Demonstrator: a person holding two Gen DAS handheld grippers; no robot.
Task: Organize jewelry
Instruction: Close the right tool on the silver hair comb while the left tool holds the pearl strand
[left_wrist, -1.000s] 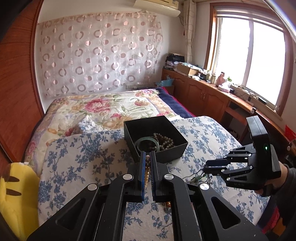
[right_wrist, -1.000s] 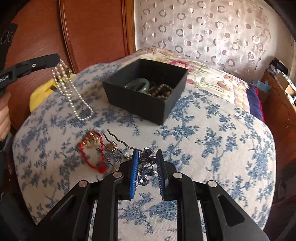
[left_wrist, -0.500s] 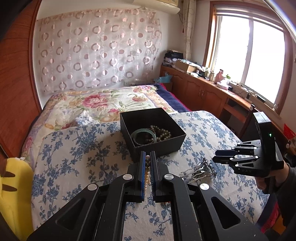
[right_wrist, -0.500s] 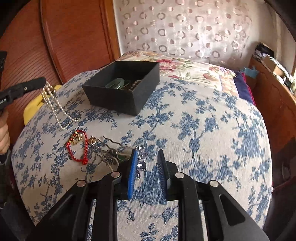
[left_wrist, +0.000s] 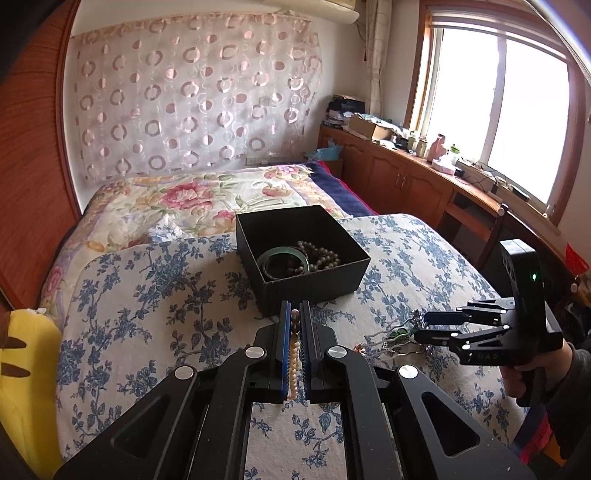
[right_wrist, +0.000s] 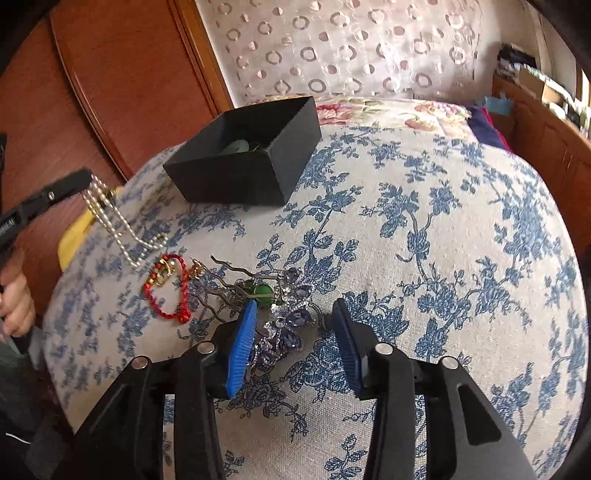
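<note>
The bed (right_wrist: 424, 229) with its blue-flowered cover carried everything, and the black box (right_wrist: 255, 155) standing on it, already holding a green bangle (left_wrist: 282, 260) and dark beads (left_wrist: 321, 254), served as landmark. Nearer the camera than the box lay the loose pile: red cord bracelet (right_wrist: 166, 288), wavy hairpins (right_wrist: 236, 280), purple crystal hair ornament (right_wrist: 284, 325). The right tool (right_wrist: 295, 343), narrower a second before, had spread its jaws around that ornament without pressing it, so a pickup looked imminent. Left of the box, the left tool (left_wrist: 294, 332) remained pinched on the pearl necklace (right_wrist: 118, 221), whose loop trailed onto the cover, undelivered.
</note>
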